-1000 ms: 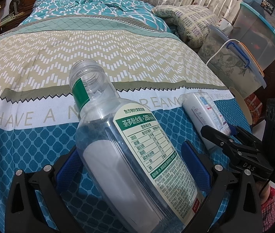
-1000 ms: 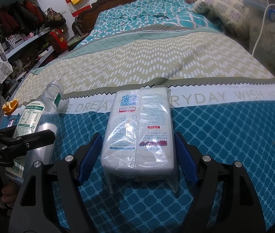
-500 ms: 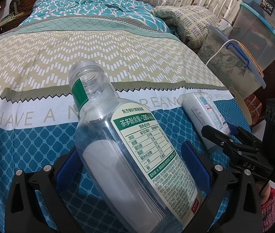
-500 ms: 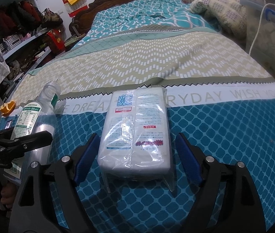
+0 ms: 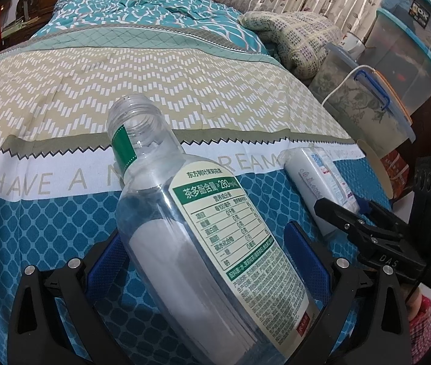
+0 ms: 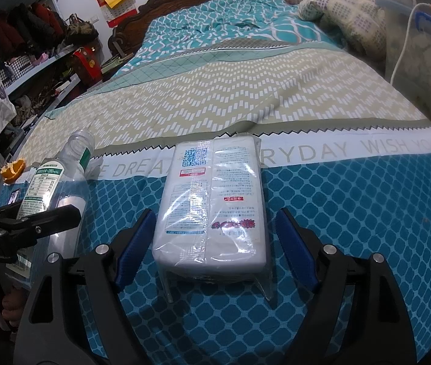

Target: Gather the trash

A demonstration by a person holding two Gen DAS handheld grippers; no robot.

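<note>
A: What worries you most?

B: The bed (image 6: 352, 200) is soft. My right gripper (image 6: 215, 243) gapes around the pack (image 6: 212, 200) without touching; squeezing crooked, the slick wrap could slide out.

A: And the left?

B: My left gripper (image 5: 206, 258) also stands wide around the bottle (image 5: 191, 228), lying uncapped at the bed's near end. It's round, so it may roll or crumple.

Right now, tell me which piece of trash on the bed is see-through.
The bottle, lying uncapped between the open left tool's fingers. You can see through its clear plastic, while the tissue pack in front of the right tool is solid white.
</note>
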